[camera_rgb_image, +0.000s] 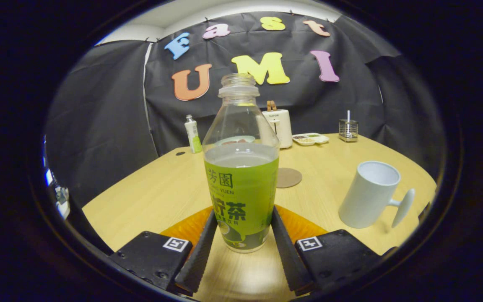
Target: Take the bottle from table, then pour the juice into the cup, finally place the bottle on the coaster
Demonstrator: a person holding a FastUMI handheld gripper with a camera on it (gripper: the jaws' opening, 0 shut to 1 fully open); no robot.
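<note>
**Bottle's sitting right in the tongs**

The gripper (241, 241) has both fingers pressed against the uncapped bottle (241, 180), which stands upright on the table (149, 197). Coaster (288, 177) sits just behind at 1 o'clock, cup (369, 193) off at 3 o'clock

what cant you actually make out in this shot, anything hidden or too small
- Gripper view: whether the fingers press the bottle; they flank its base, contact unclear.
- Gripper view: part of the coaster, hidden behind the bottle.
- Gripper view: inside of the cup; its wall hides the bottom.
- Gripper view: contents of the compartment tray, too small.
- Gripper view: lower part of the white appliance, behind the bottle.
</note>
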